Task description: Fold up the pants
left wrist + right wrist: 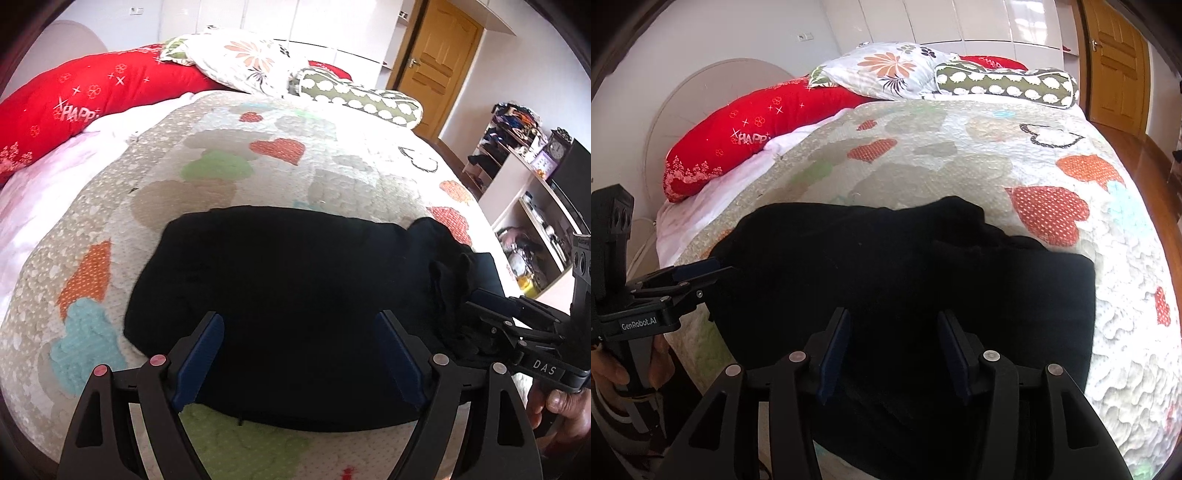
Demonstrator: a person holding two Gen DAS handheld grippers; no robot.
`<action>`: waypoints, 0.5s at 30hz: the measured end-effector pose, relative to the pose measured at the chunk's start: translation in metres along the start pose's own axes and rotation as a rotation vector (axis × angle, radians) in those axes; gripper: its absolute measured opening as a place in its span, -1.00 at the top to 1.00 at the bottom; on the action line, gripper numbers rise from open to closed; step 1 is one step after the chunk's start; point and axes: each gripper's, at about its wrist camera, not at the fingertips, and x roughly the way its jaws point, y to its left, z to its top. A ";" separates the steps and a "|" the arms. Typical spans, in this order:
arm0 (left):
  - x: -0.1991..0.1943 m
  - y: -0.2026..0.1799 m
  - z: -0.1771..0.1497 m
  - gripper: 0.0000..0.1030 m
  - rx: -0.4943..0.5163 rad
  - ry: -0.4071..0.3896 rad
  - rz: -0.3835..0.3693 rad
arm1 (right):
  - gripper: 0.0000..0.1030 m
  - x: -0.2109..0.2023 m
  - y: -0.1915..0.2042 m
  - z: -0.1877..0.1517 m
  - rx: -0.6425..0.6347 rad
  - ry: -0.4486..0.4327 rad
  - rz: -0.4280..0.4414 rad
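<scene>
Black pants [288,280] lie folded in a wide block on the heart-patterned quilt [229,155] near the bed's front edge; they also show in the right wrist view [905,266]. My left gripper [299,325] is open, its blue pads apart over the pants' near edge, nothing between them. My right gripper [894,325] is open over the right part of the pants, where the cloth is bunched [960,218]. The right gripper shows from the side in the left wrist view [491,299]; the left gripper shows in the right wrist view [701,267].
A red pillow [85,99], a floral pillow [243,59] and a green bolster [358,96] lie at the bed's head. Shelves with clutter [517,155] stand to the right. A wooden door [439,62] is beyond the bed.
</scene>
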 end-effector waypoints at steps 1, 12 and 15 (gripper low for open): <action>-0.001 0.002 0.000 -0.63 -0.003 -0.002 0.003 | 0.01 0.002 0.001 0.001 -0.001 0.002 0.000; -0.006 0.025 -0.002 -0.63 -0.047 -0.006 0.009 | -0.02 0.003 -0.002 0.007 0.007 -0.004 0.002; -0.006 0.028 -0.001 -0.63 -0.049 -0.008 0.017 | -0.04 0.009 -0.009 0.003 0.021 0.010 -0.008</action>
